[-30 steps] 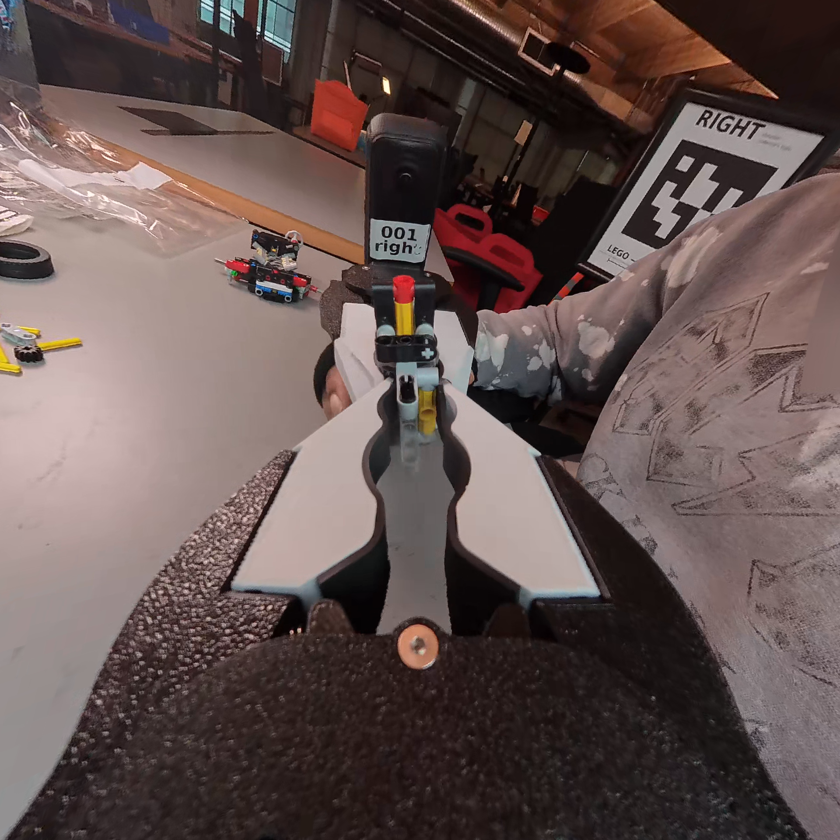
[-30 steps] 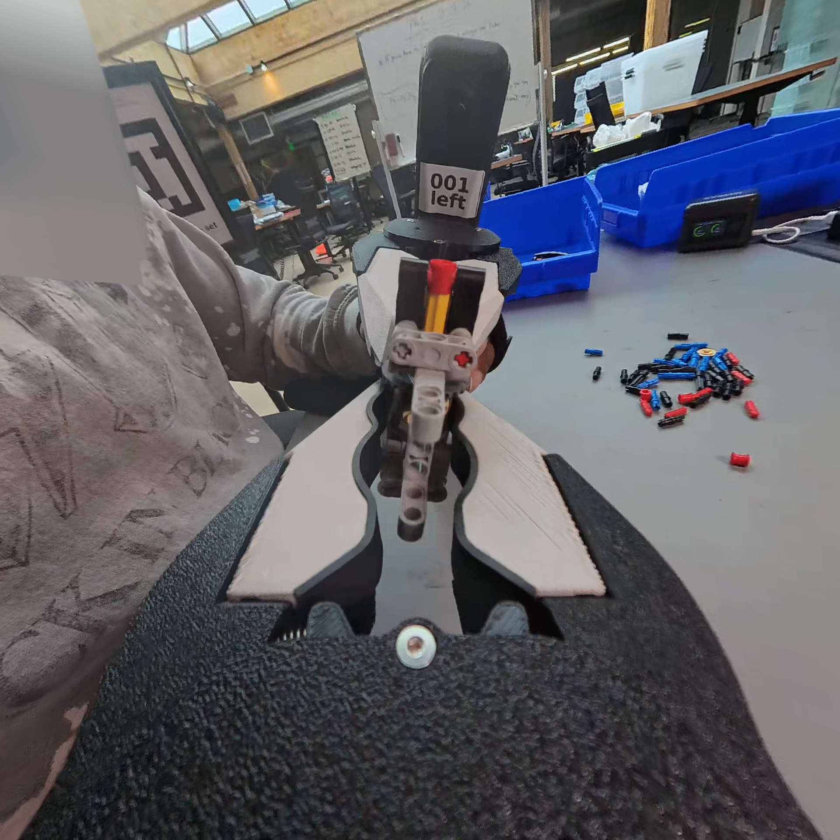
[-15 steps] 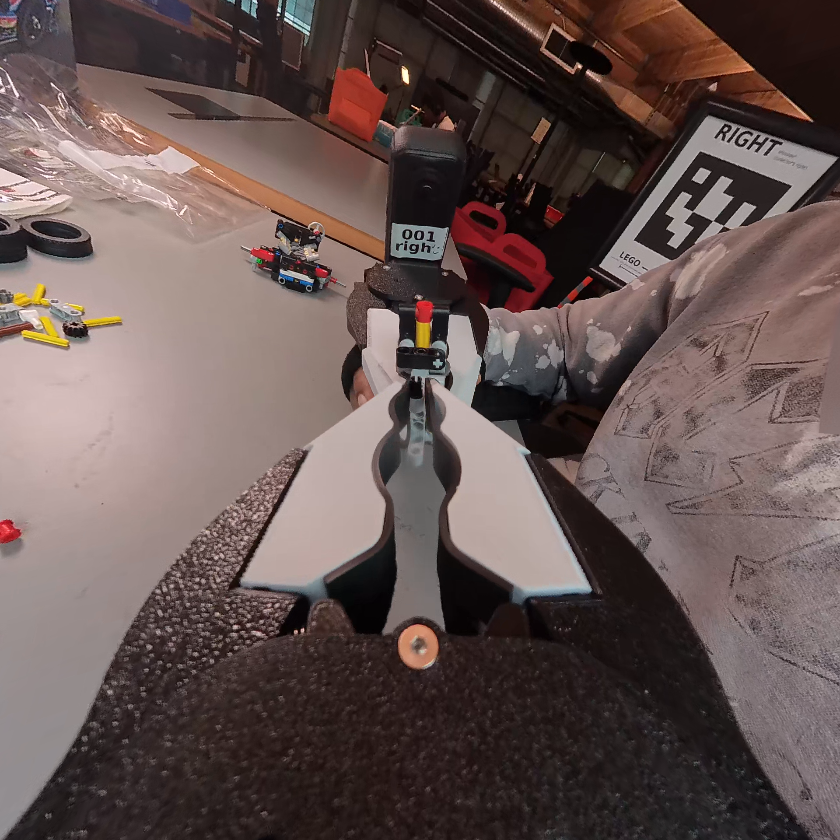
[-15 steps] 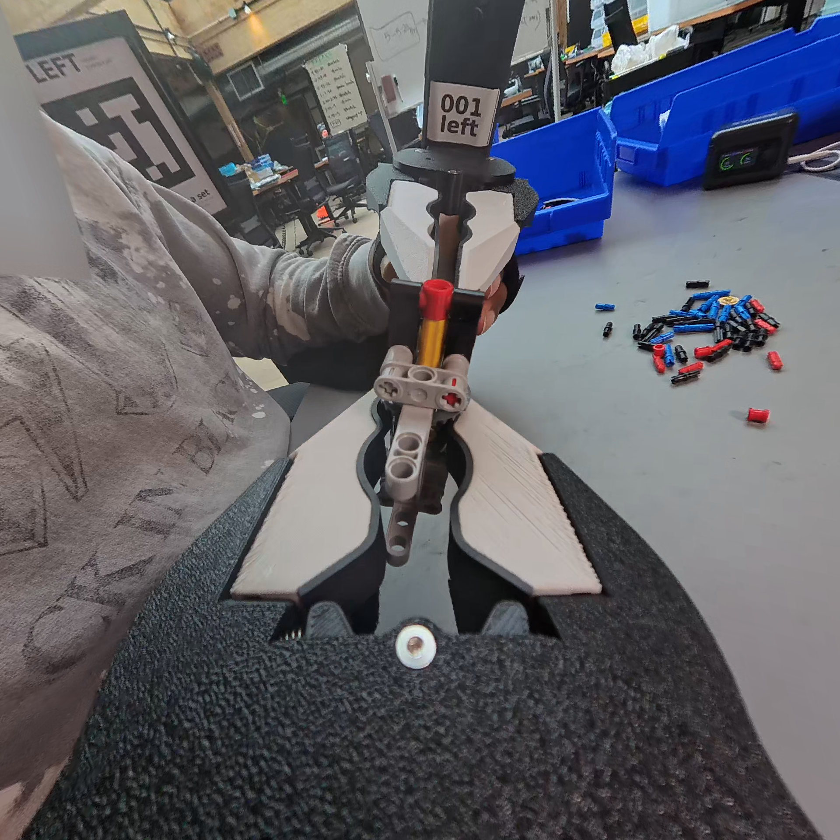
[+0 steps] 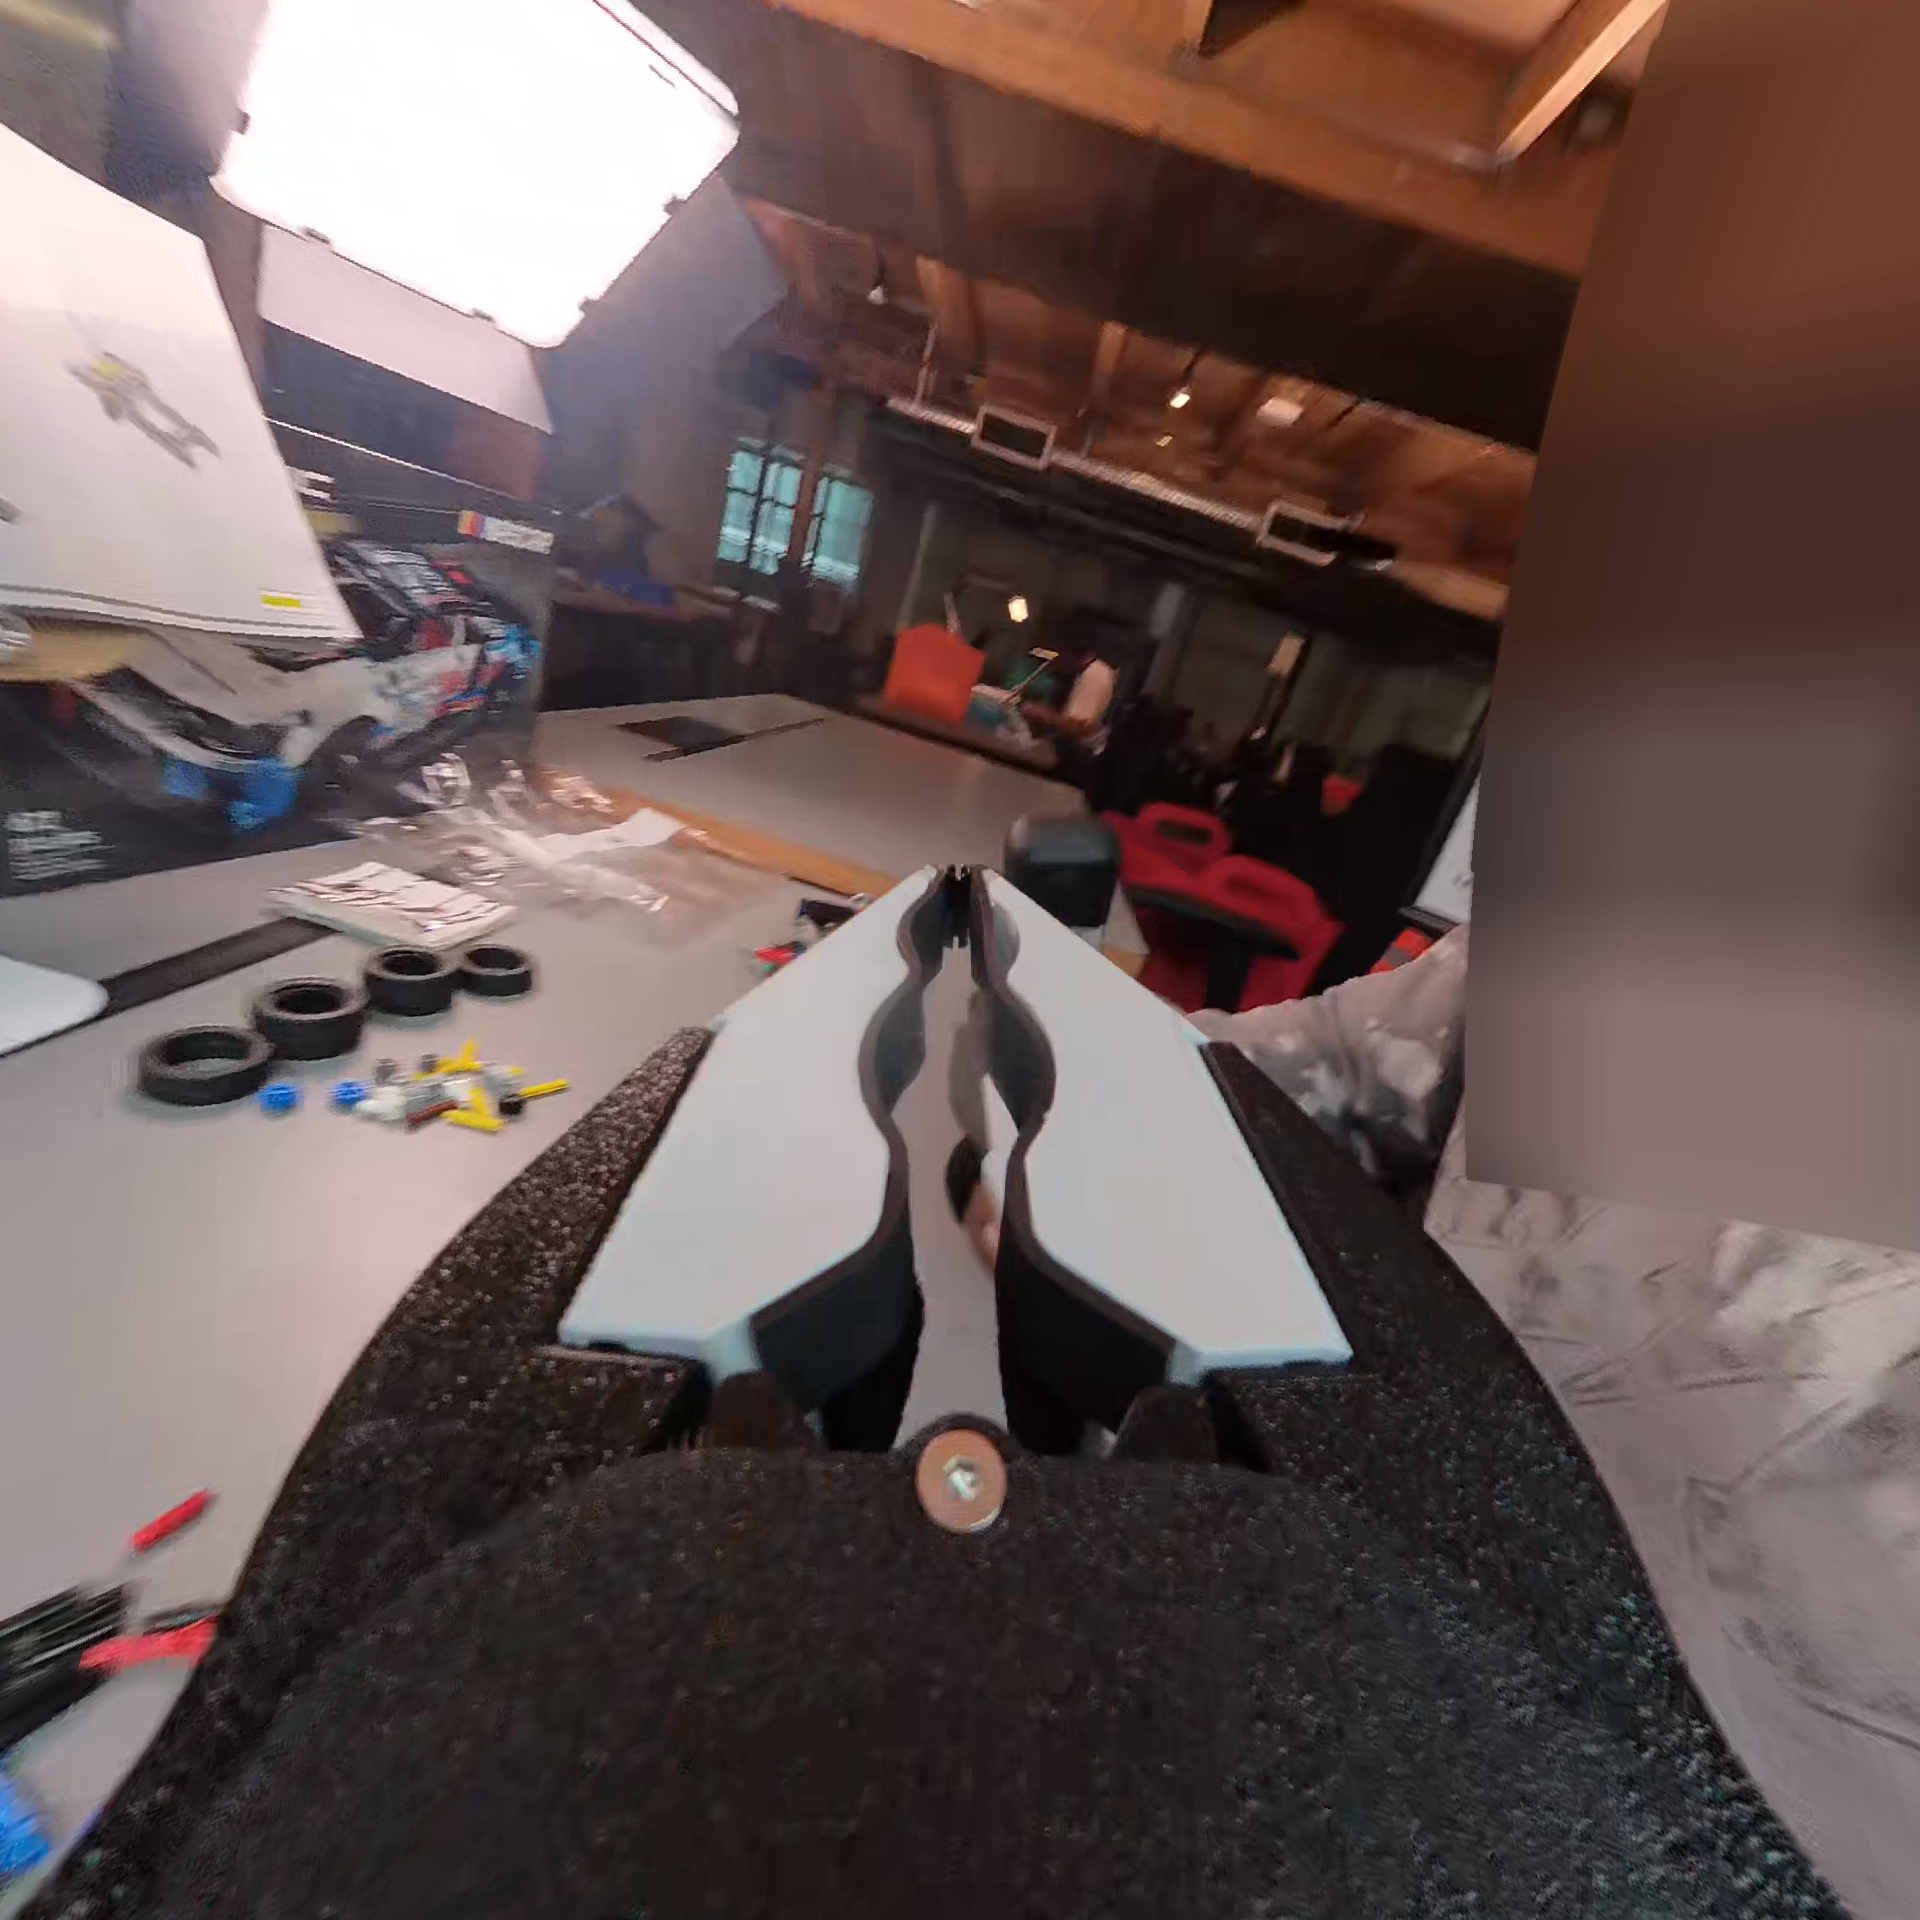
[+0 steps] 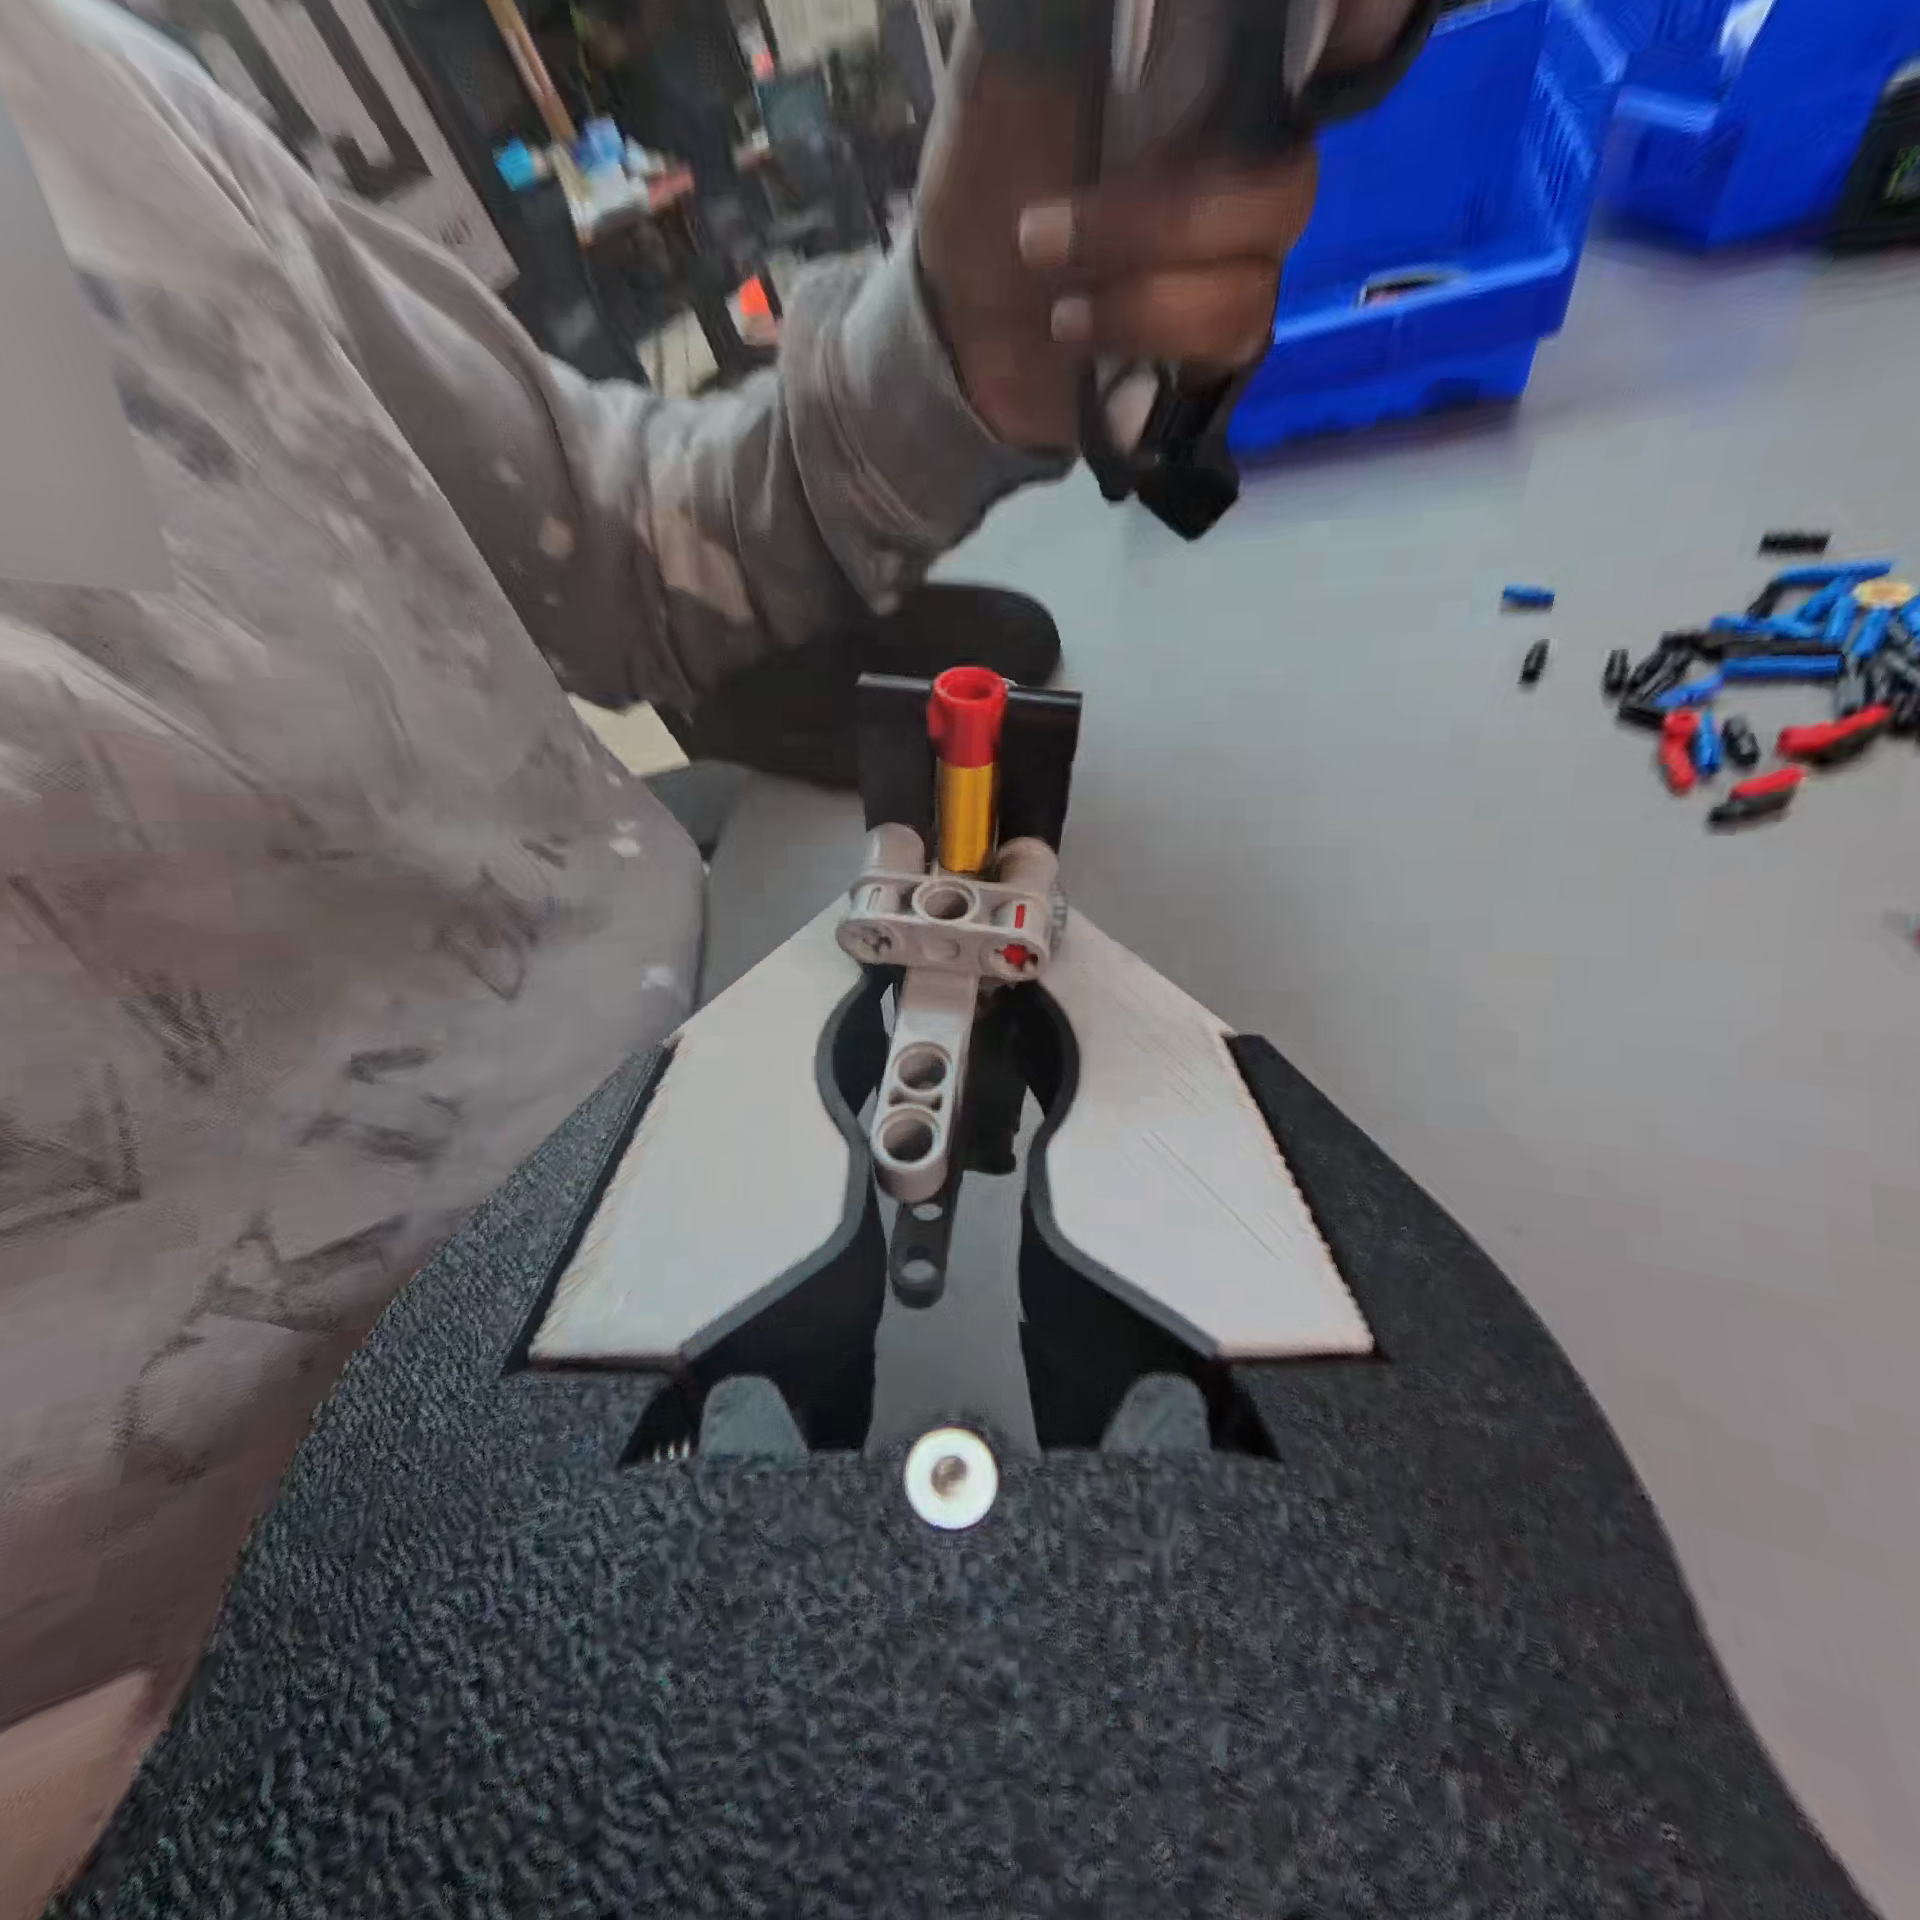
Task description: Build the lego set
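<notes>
- In the right wrist view, the person's hand (image 6: 1117,249) is smeared by motion blur; we cannot make out what dark thing it grips.
- The pile of small pins (image 6: 1797,686) at far right is cut off by the picture's edge.
- The lower part of the small lego assembly (image 6: 951,935) is hidden between the gripper's fingers.
- In the left wrist view, the loose pieces (image 5: 447,1091) near the tyres (image 5: 312,1018) are too blurred to tell apart.
- Red and black parts (image 5: 94,1652) at near left are cut off and blurred.
</notes>
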`<state>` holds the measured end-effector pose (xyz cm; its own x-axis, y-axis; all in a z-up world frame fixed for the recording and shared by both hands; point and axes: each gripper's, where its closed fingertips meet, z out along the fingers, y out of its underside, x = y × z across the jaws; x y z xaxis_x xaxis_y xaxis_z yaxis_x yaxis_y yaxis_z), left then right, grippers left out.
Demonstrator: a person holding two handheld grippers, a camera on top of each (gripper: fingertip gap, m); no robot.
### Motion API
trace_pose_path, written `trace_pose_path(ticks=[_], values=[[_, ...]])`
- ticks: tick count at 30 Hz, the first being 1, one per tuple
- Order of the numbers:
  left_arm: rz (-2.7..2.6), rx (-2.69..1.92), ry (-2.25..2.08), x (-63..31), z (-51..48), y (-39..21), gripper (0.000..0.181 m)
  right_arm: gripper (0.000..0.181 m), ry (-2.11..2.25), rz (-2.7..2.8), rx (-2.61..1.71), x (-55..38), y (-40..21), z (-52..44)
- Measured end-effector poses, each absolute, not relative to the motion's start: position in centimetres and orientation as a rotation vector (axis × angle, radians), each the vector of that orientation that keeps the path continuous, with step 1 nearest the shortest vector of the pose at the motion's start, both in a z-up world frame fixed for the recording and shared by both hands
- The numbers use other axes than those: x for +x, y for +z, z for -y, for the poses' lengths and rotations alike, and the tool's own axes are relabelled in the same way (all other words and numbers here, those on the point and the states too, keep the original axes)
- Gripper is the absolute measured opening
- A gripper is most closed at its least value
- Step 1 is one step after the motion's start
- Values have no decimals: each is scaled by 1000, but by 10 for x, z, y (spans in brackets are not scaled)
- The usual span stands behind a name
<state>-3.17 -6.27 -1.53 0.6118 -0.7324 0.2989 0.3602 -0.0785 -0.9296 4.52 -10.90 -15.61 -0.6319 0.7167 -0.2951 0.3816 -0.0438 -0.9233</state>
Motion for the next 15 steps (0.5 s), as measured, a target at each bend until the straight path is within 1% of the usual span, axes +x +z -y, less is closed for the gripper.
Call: trace_pose_path(ticks=[2, 5, 7, 8, 10, 11, 15], values=[[-341, -1464, -738, -49, 58, -24, 3, 18, 1717, 1898, -1129, 43, -132, 96], [-203, -1690, -168, -128, 44, -54, 4, 18, 1619, 1897, -1176, 42, -141, 79], [-157, -1806, 68, -173, 53, -64, 5, 18, 1630, 1867, -1224, 43, -146, 72], [-131, -1868, 105, -187, 56, -73, 4, 18, 1621, 1861, -1241, 43, -149, 69], [-88, -1908, 1, -192, 54, -89, 4, 18, 1598, 1856, -1259, 42, -152, 64], [-40, -1947, -46, -193, 50, -103, 4, 18, 1602, 1848, -1266, 41, -152, 62], [-49, -2118, 5, -192, 31, -162, 4, 18, 1654, 1791, -1319, 38, -151, 58]])
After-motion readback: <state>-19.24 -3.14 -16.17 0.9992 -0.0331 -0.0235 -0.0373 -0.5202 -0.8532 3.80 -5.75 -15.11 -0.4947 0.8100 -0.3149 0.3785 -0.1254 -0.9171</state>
